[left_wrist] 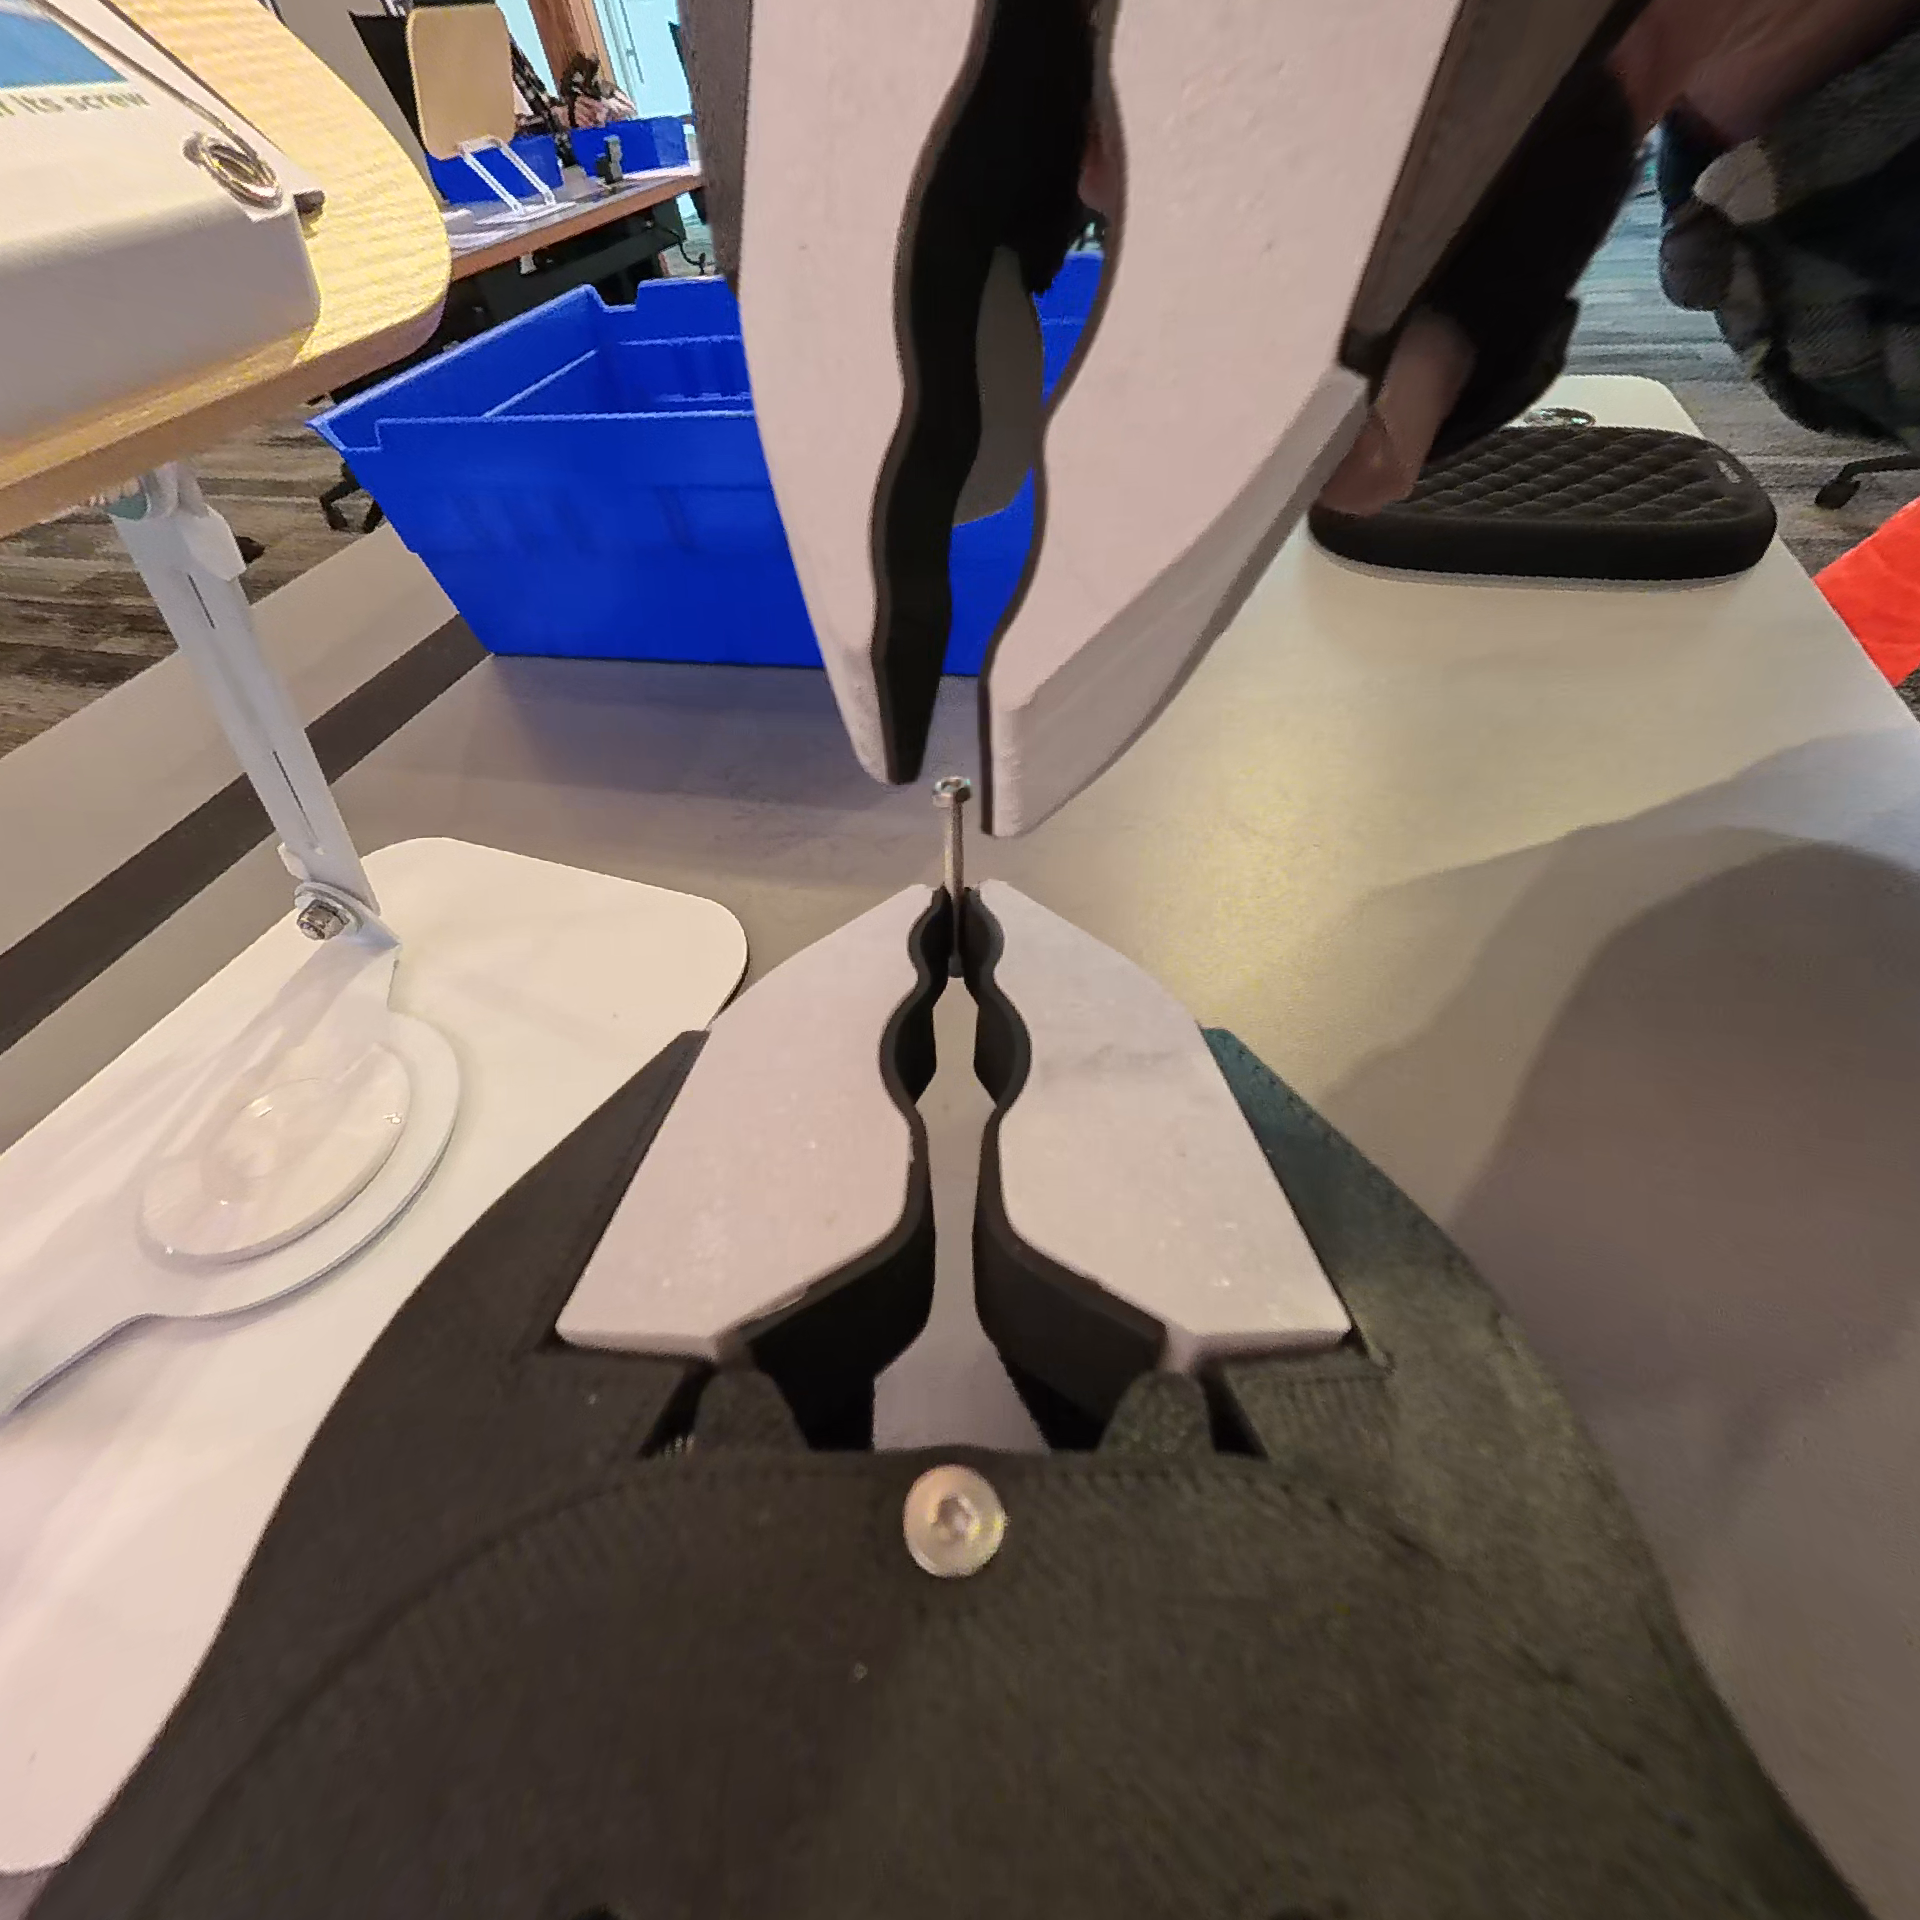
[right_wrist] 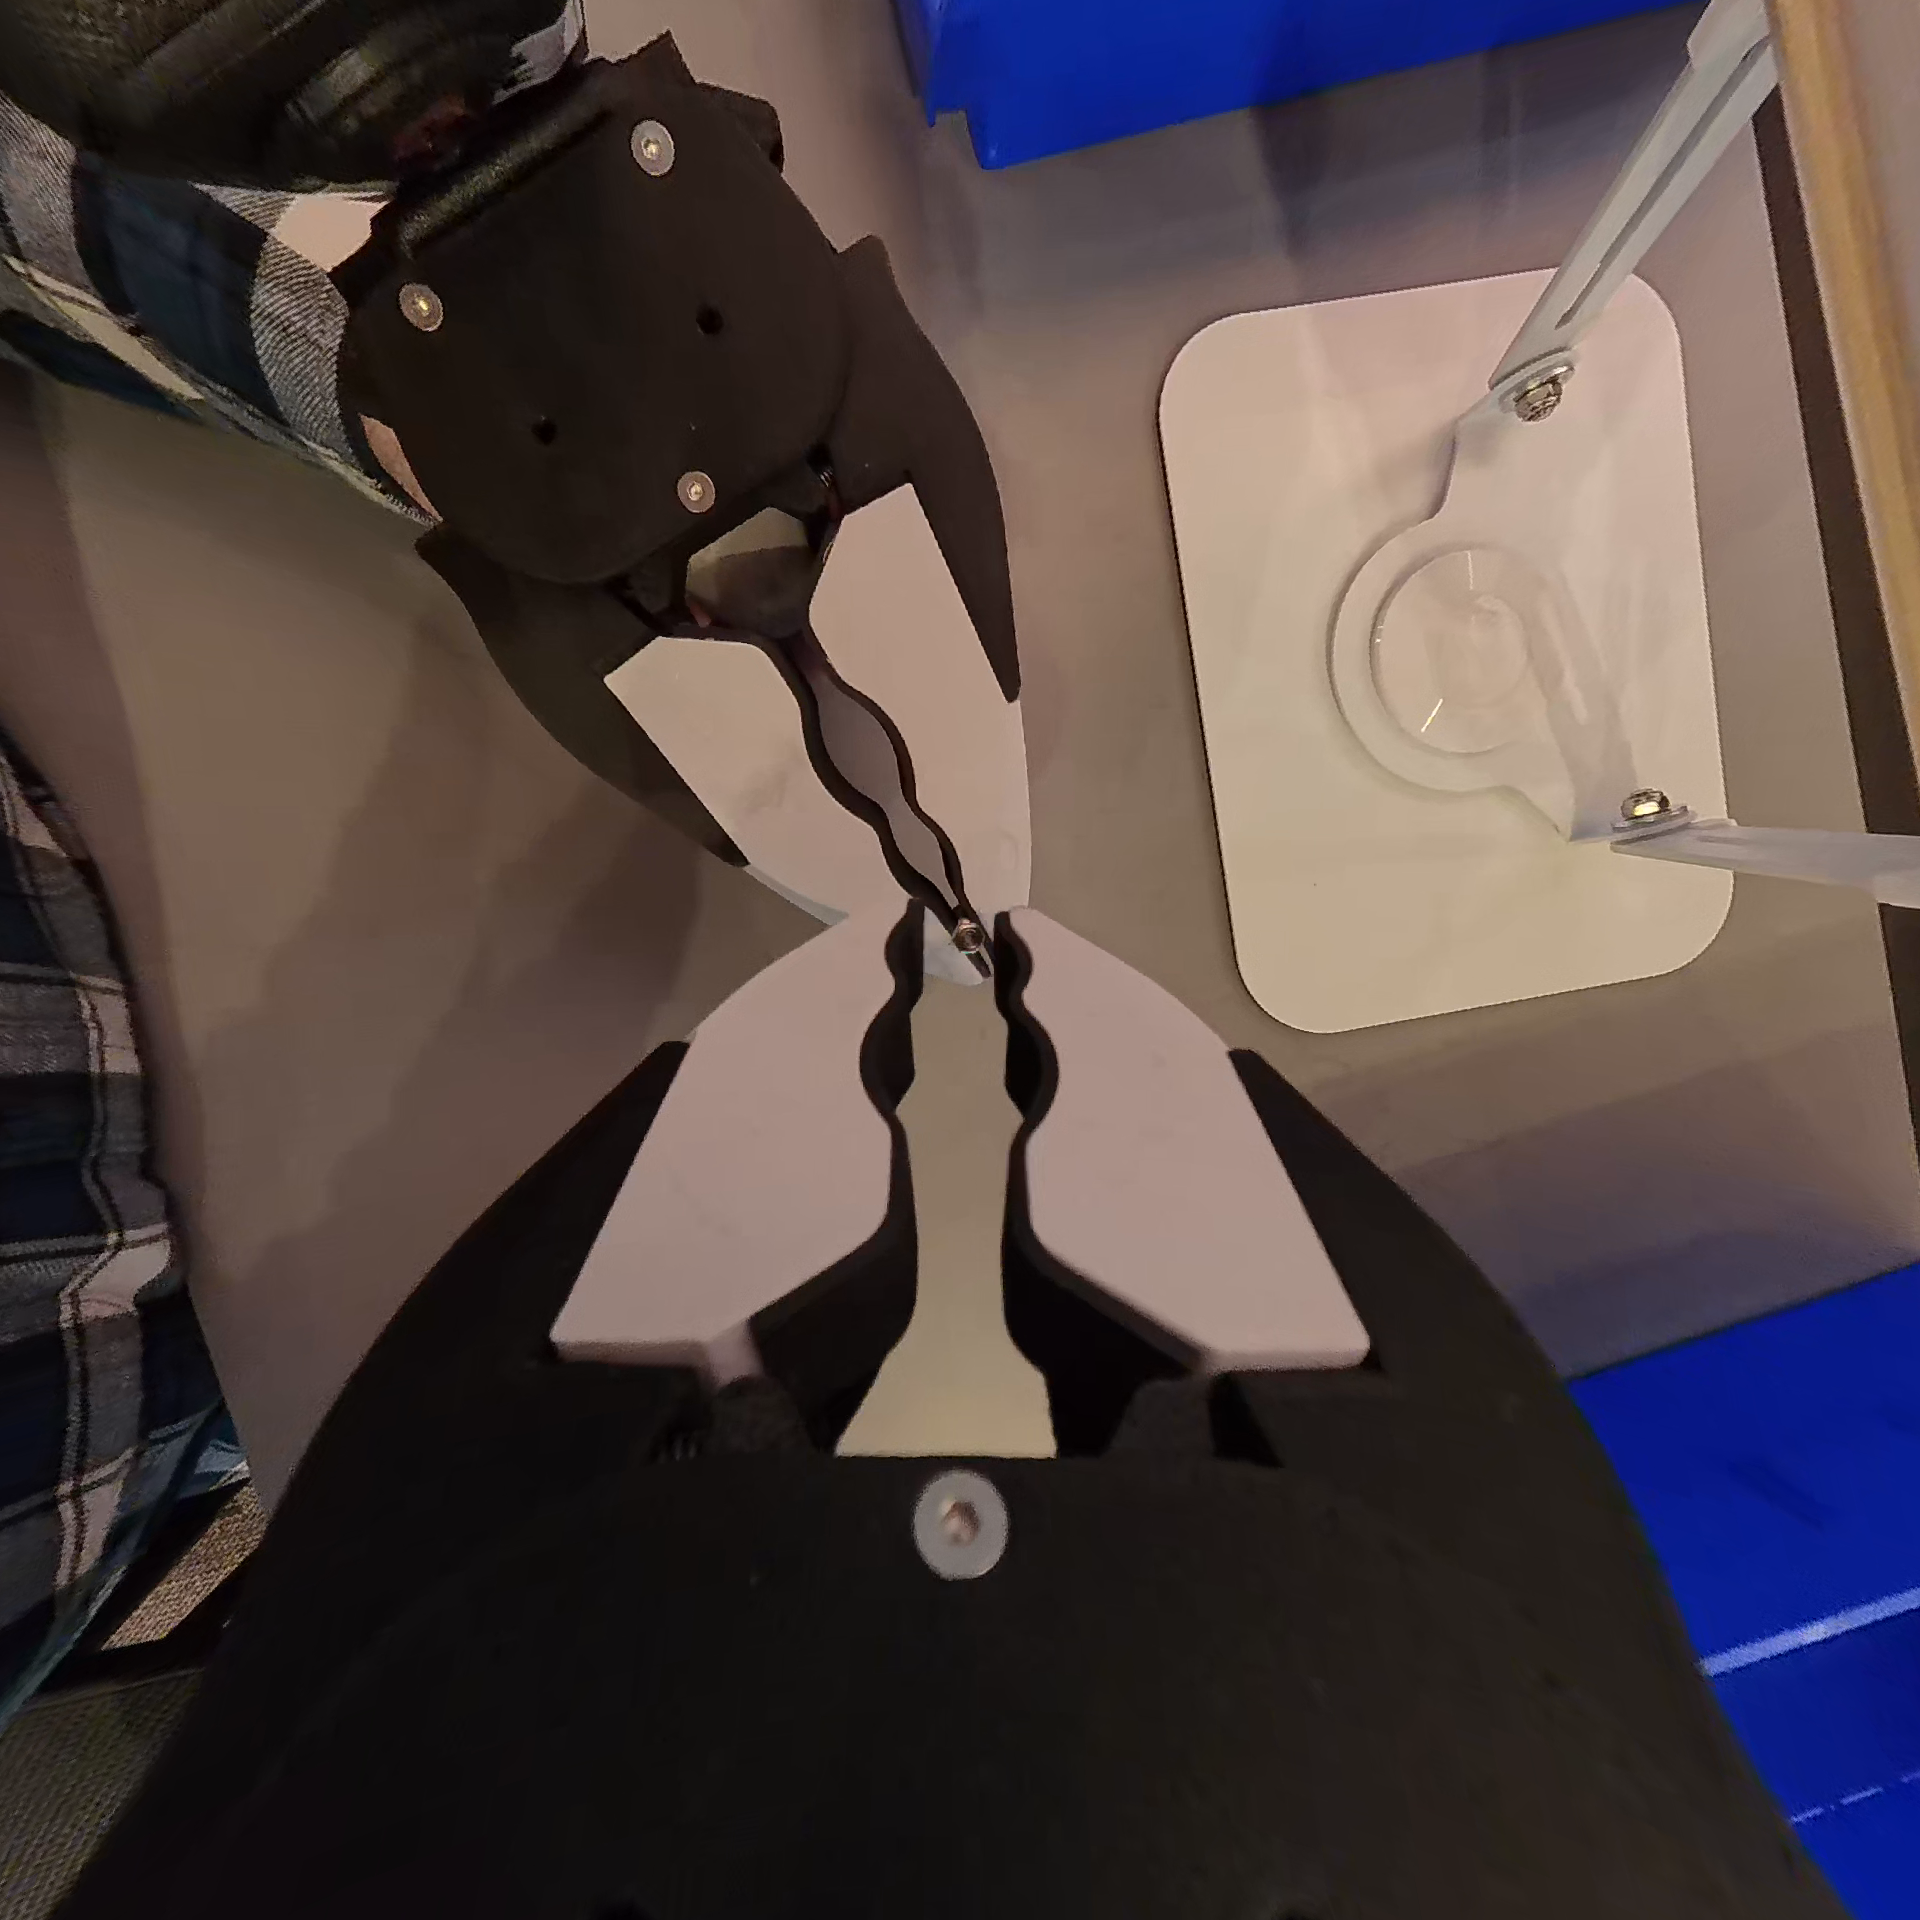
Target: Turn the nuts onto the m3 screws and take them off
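Note:
My left gripper (left_wrist: 951, 896) is shut on the shank of a small silver screw (left_wrist: 951, 836). The screw sticks out forward from the fingertips, and a hex head or nut (left_wrist: 951, 792) sits at its far end. My right gripper (left_wrist: 951, 808) comes from the opposite side, open, with one fingertip on each side of that end and a gap at both pads. In the right wrist view, the right gripper (right_wrist: 958, 923) straddles the silver end (right_wrist: 968, 938) without pressing on it. The left gripper (right_wrist: 951, 904) reaches in from the upper left.
A white stand base (left_wrist: 540, 935) with a clear round disc (left_wrist: 275, 1164) and a slanted white arm (left_wrist: 249, 707) is at the left. A blue bin (left_wrist: 582, 457) stands behind it. A black quilted pad (left_wrist: 1548, 509) lies far right. A wooden board with a white box (left_wrist: 156, 208) overhangs upper left. A plaid sleeve (right_wrist: 73, 1039) shows. My two grippers' fingertips are within a few centimetres of each other.

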